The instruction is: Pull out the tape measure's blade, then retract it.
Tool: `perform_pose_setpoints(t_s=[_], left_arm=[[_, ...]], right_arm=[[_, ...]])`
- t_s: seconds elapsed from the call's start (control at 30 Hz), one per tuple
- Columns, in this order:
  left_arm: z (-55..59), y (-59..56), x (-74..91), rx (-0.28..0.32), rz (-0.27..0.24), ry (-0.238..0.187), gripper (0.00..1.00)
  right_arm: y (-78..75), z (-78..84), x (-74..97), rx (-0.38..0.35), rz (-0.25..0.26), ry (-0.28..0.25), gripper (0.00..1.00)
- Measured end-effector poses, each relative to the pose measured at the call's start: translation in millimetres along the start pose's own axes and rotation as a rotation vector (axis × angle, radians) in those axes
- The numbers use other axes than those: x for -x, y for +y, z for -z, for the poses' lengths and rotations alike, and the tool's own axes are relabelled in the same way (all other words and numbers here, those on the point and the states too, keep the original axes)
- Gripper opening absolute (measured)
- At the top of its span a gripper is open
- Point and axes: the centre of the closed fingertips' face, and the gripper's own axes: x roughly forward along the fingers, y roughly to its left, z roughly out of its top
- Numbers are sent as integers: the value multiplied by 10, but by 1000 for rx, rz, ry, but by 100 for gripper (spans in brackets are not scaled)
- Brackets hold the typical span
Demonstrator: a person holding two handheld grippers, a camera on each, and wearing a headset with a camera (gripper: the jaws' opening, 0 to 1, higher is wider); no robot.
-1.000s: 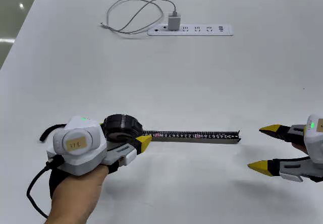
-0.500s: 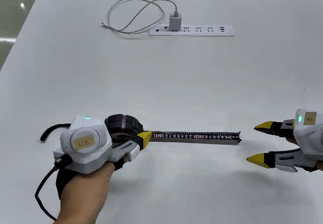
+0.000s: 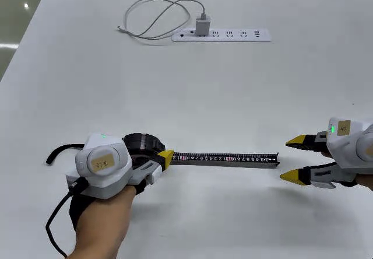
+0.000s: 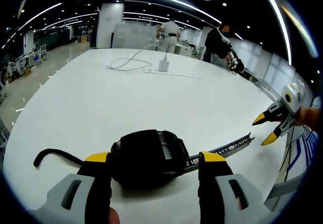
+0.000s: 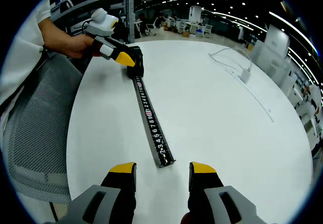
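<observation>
Now my left gripper (image 4: pixel 155 158) hugs the tape measure (image 3: pixel 140 145); my right gripper (image 3: pixel 292 158) gapes near the blade (image 3: pixel 224 158) tip. Its view adds a chair (image 5: pixel 35 128).

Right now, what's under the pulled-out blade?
Only the white table: the blade lies flat along it, running from the tape measure case held in the left hand-held gripper. The strip of table directly beneath it is covered, so anything thin there can't be seen.

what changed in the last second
The right gripper, open, moved in toward the free end of the blade without touching it. The left gripper stayed shut on the tape measure case, and the blade stayed drawn out flat on the table, same length.
</observation>
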Motion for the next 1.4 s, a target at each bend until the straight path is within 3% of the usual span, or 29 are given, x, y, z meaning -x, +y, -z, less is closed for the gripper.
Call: perform_pose_setpoints(t_s=[0.17,0.67,0.9,1.4], left_arm=[[13,19,-16,-18,-15,7,64],[43,71,-75,-1,-55,19,62],[38,83,-80,31,-50,18,62],[55,74,-90,28,-34,28,61]], right_arm=[[-5,-14,-38,26,-13,11,36],[-28,-47,-138,53,-41,31,31],[-19,-57,-180,58,-55,36,28],[6,19,-287,91,-111,76,21]])
